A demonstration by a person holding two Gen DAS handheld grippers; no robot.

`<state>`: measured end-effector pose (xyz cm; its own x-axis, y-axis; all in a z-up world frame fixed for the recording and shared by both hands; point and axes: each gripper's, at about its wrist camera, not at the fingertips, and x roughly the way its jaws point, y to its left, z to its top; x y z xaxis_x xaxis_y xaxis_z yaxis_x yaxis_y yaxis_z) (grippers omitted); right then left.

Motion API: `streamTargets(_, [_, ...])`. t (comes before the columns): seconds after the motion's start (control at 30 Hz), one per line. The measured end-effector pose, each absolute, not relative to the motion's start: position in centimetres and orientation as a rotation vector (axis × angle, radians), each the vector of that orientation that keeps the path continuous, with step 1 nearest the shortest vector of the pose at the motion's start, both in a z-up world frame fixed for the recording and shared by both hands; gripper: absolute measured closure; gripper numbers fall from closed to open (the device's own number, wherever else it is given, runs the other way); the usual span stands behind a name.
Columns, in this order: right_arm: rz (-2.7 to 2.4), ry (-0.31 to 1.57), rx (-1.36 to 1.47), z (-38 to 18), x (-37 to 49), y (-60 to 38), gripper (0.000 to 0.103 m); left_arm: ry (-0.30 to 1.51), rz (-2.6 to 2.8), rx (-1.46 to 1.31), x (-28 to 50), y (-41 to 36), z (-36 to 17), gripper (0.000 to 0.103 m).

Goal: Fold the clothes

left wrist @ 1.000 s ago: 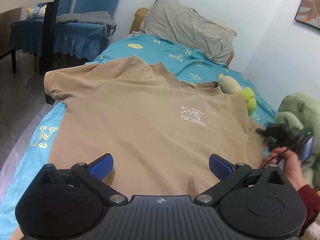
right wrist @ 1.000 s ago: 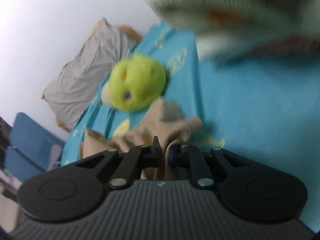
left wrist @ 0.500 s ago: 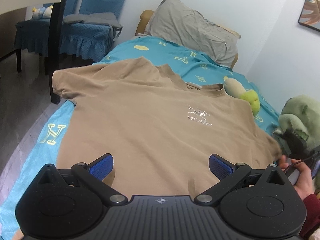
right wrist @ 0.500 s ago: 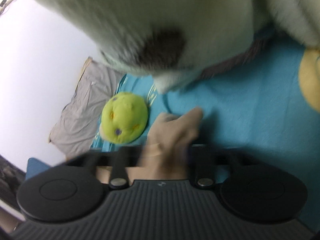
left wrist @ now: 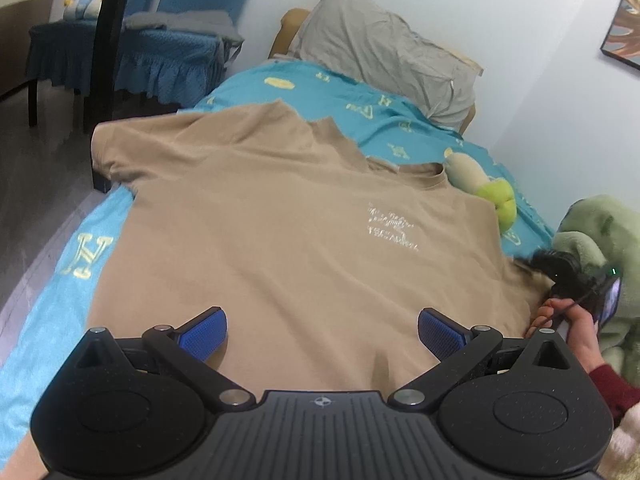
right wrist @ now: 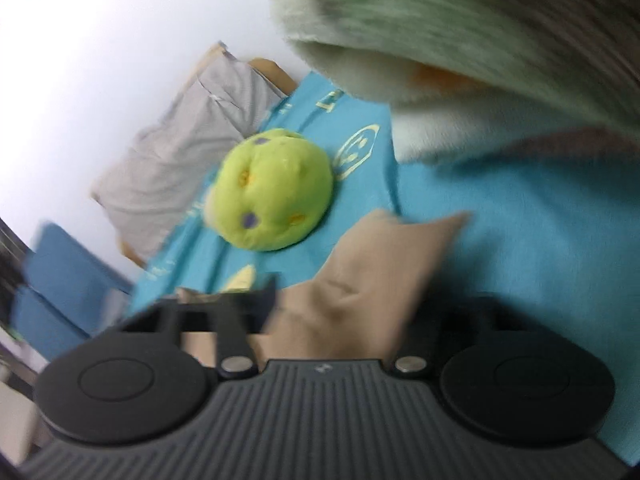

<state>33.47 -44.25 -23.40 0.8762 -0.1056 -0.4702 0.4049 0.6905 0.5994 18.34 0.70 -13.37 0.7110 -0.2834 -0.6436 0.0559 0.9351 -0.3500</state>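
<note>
Right gripper (right wrist: 340, 312) newly spread off sleeve, one tan shirt (left wrist: 288, 248) flat, left gripper (left wrist: 322, 330) fingers wide

Heavy motion smear across the right wrist view: the right gripper (right wrist: 340, 312) has its black fingers dissolved into streaks, so no telling how far apart they stand. The tan cotton T-shirt (right wrist: 360, 280) sleeve drapes over where the tips meet. Far right, the fuzzy green plush toy (right wrist: 460, 32) runs off the top edge (only a blurred flank). From the left wrist view, the shirt's near hem disappears behind the left gripper's (left wrist: 322, 330) body.
</note>
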Motion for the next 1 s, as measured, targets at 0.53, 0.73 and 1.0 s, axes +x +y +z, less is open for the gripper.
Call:
streamTargets(0.53, [-0.5,0.268,-0.044,-9.8,34.1,-26.2,0.095,0.618,-0.083,-0.19,16.8,4.8,-8.3,0.0])
streamTargets(0.73, [-0.263,0.333,-0.289,-14.2,36.6,-14.1,0.095,0.619,-0.009,-0.177,17.4,7.9,-8.1,0.0])
streamTargets(1.0, [-0.056,0.58,-0.179,-18.9,37.6,-10.8,0.06,0.657,0.004,-0.212,18.7,9.2,-9.6,0.0])
